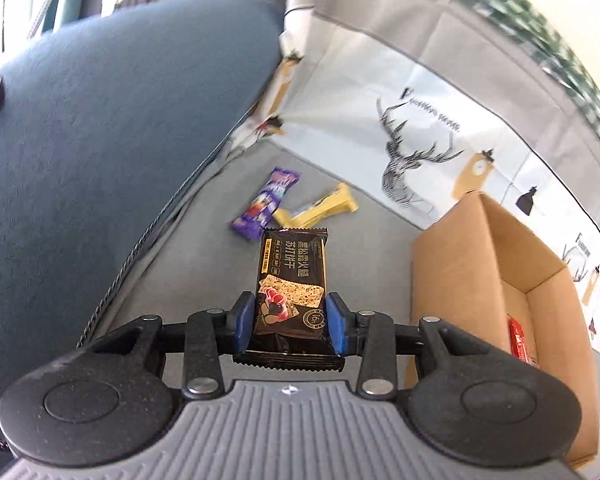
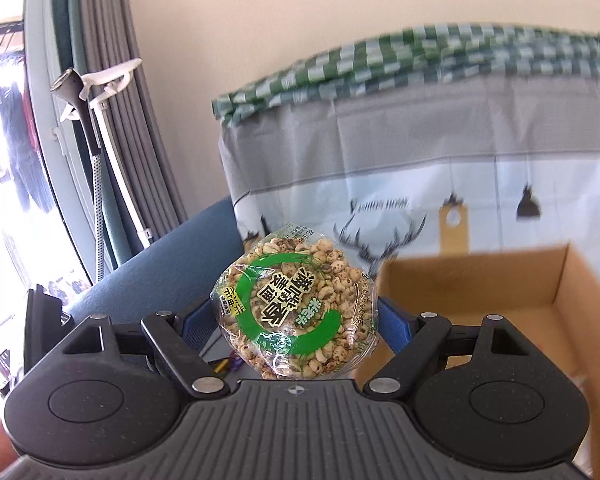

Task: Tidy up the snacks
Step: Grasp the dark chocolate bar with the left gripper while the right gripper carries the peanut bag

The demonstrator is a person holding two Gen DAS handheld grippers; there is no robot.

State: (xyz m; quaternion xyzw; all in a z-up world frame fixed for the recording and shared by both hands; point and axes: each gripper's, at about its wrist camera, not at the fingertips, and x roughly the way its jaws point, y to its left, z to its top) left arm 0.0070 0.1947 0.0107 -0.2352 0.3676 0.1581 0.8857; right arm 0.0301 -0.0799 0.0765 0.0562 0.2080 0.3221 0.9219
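Note:
My left gripper (image 1: 290, 314) is shut on a black cracker packet (image 1: 292, 280) and holds it above the grey sofa seat (image 1: 204, 256), left of an open cardboard box (image 1: 496, 268). A red snack (image 1: 520, 338) lies inside the box. A purple candy packet (image 1: 266, 204) and a yellow wrapper (image 1: 320, 208) lie on the seat beyond. My right gripper (image 2: 296, 316) is shut on a round clear pack of puffed rice cake with a green ring label (image 2: 296, 304), held up left of the cardboard box (image 2: 500, 292).
A blue cushion (image 1: 112, 140) rises at the left. A deer-print cloth (image 1: 420, 128) covers the back, with a green checked fabric (image 2: 420, 56) on top. Curtains and a white hook (image 2: 100, 80) stand at the far left by the window.

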